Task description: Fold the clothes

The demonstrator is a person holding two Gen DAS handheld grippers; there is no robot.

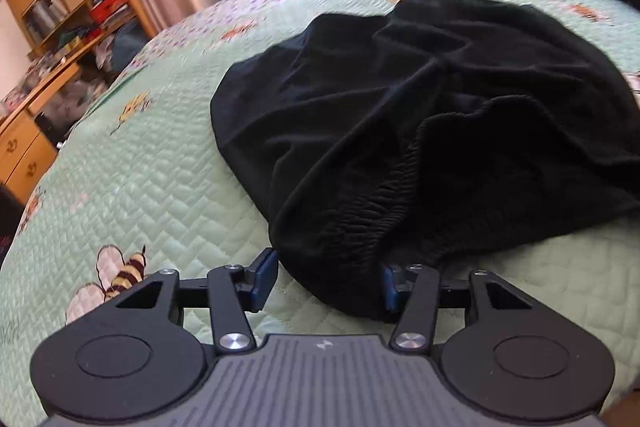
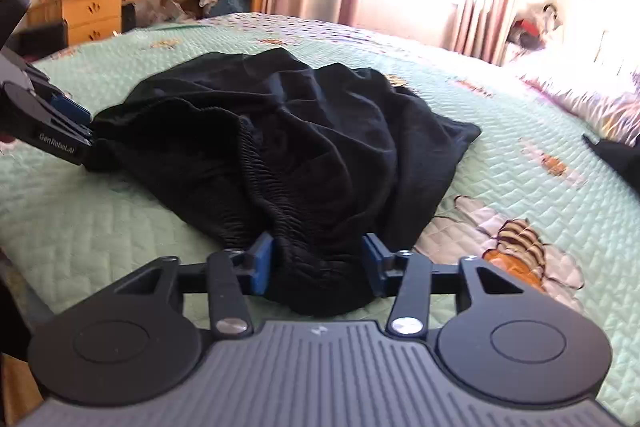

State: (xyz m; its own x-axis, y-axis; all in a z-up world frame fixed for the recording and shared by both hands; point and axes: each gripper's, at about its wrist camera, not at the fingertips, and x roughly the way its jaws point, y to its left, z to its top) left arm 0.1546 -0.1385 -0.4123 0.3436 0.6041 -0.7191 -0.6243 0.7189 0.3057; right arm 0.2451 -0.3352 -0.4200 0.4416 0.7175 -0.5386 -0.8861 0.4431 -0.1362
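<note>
Green quilted bedspread (image 1: 152,163) carries crumpled black garment (image 1: 384,115). Left gripper (image 1: 326,283) half open, waistband edge between blue pads, not pinched. Right gripper (image 2: 318,267) half open astride bunched waistband, grip unclear.

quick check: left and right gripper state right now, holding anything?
Left gripper: open, jaws astride the edge of the black garment, not clamped.
Right gripper: open, elastic waistband bunched between the pads, no firm grip visible.
</note>
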